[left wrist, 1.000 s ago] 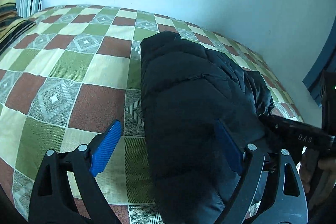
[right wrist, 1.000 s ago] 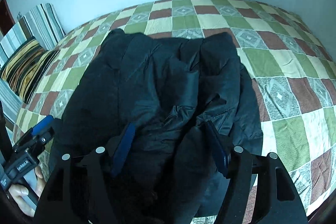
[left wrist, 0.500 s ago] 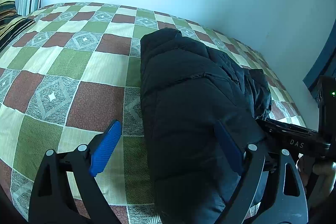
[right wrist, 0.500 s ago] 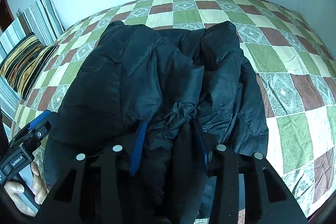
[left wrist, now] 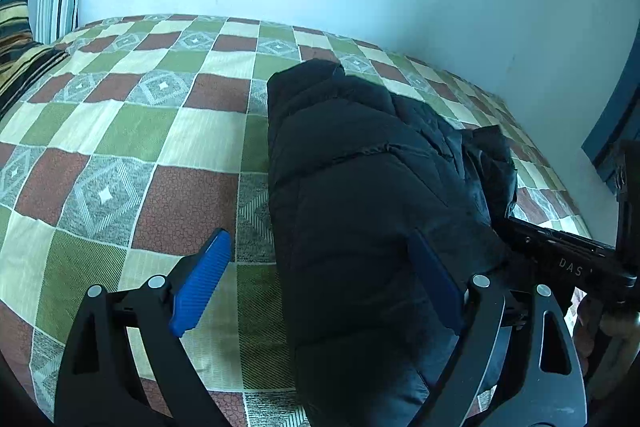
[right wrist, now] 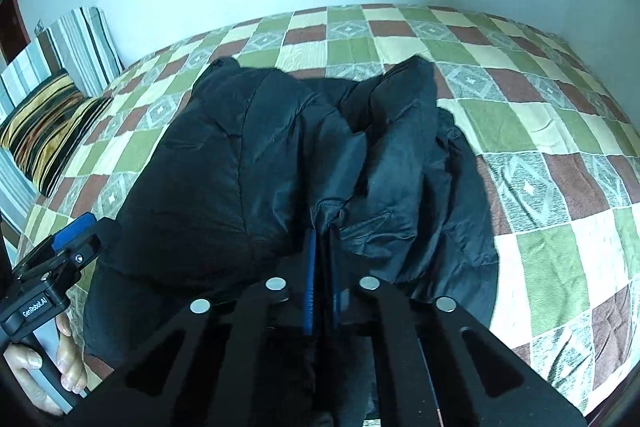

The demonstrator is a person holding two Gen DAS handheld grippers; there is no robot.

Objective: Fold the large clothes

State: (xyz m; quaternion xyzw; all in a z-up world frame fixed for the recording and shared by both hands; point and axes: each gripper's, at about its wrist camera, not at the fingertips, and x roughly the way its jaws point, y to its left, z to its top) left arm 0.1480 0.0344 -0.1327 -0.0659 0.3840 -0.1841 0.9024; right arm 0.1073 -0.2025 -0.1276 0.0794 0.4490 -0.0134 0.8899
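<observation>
In the left wrist view, our left gripper (left wrist: pixel 316 283) hung spread wide over the near edge of the checked green, brown and cream bedspread (left wrist: pixel 120 147), straddling the black padded jacket (left wrist: pixel 360 195) without gripping it. In the right wrist view, our right gripper (right wrist: pixel 322 259) was pinching a bunched fold of that jacket at mid-bed; we judged the fold just begun, next needing a lift across.

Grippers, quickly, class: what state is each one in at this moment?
Left gripper: open, holding nothing, straddling the edge of the black jacket.
Right gripper: shut on a fold of the black jacket.

Cool bluish daylight, soft shadows; fisheye-bent edges
</observation>
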